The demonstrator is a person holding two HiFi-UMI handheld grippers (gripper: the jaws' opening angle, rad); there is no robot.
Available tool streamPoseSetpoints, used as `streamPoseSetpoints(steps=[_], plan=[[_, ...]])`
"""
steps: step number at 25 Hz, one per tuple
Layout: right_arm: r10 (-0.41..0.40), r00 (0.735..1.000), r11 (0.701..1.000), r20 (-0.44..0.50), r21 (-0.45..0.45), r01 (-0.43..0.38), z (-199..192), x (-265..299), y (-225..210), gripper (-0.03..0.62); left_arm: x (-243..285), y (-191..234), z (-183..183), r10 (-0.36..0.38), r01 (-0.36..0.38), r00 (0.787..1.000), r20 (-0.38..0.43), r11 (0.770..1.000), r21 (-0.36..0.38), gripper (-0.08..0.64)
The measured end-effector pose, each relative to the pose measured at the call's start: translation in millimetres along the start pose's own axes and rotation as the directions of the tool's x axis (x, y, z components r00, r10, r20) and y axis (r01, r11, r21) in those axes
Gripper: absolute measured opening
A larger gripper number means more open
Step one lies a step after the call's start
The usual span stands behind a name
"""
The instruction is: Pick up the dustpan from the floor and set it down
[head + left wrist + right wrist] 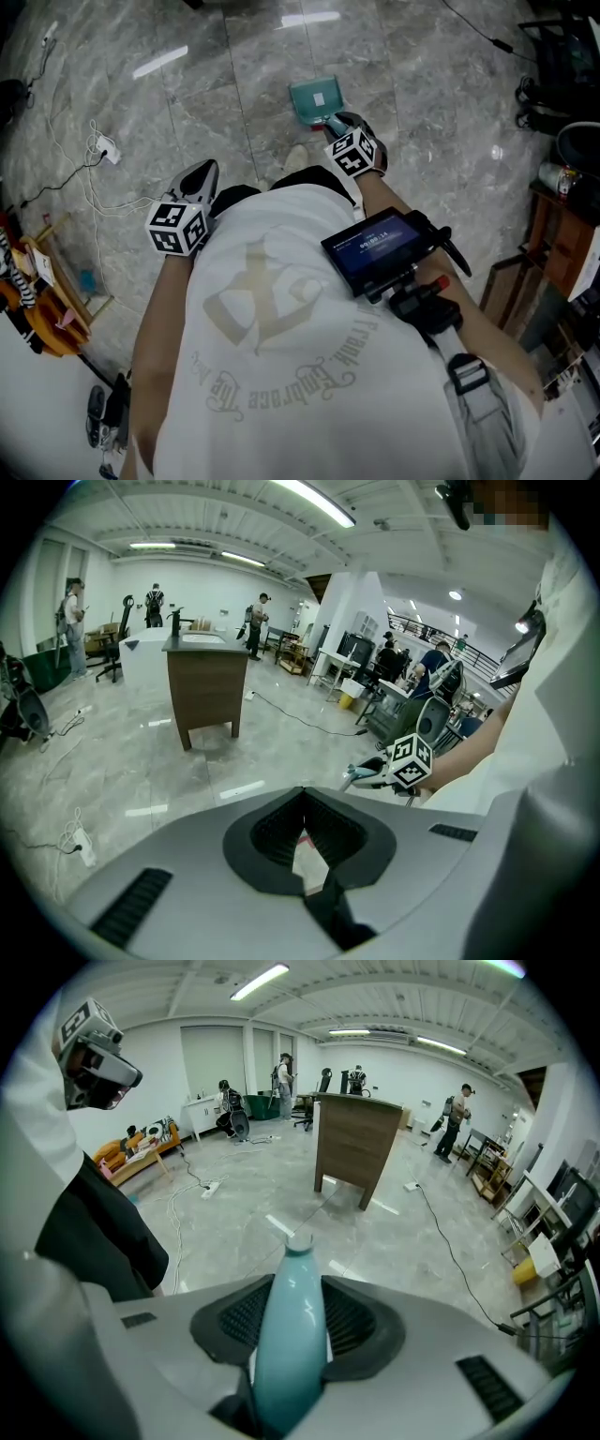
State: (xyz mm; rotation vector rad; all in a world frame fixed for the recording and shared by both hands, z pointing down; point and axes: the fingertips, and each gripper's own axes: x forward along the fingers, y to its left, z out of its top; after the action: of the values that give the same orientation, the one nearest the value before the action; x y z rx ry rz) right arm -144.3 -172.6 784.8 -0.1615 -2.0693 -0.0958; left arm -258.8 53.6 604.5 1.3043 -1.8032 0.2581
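One teal dustpan (316,100), lying flat on the grey stone floor (206,84), just ahead of the right gripper (339,122). Handle (289,1335) lodged between that gripper's jaws, spread wide, pads seemingly slack about it rather than pinching. Left gripper (204,176) empty, jaws pressed together at the tips, well apart from the dustpan. Status, as judged: dustpan down, not airborne; either set-down complete or lift not yet begun, not to be told which. Outstanding accordingly: withdrawal from the handle, or a fresh squeeze and lift.
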Motion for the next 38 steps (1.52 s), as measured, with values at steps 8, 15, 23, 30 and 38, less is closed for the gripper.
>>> streamPoseSetpoints(steps=[8,15,23,30,38], plan=[[-0.034,0.999,0.999,0.029,0.006,0.034,9,-15,-7,0.17,9,4,6,-0.033,0.033,0.999,-0.002,0.999,0.003,0.012],[-0.137,0.987,0.99,0.083,-0.005,0.138,14,-69,18,0.172,-13,-8,-9,-0.101,0.099,0.994,0.039,0.994,0.037,0.012],[-0.283,0.946,0.959,0.159,0.077,0.274,35,-124,61,0.158,-55,8,-28,-0.162,0.152,0.981,0.104,0.983,0.102,0.012],[-0.349,0.914,0.932,0.208,0.18,0.315,56,-156,58,0.062,-48,11,-15,-0.218,0.203,0.971,0.096,0.969,0.139,0.012],[-0.331,0.891,0.92,0.311,0.318,0.23,78,-181,60,0.017,-22,1,10,-0.308,0.288,0.95,0.058,0.931,0.225,0.012]])
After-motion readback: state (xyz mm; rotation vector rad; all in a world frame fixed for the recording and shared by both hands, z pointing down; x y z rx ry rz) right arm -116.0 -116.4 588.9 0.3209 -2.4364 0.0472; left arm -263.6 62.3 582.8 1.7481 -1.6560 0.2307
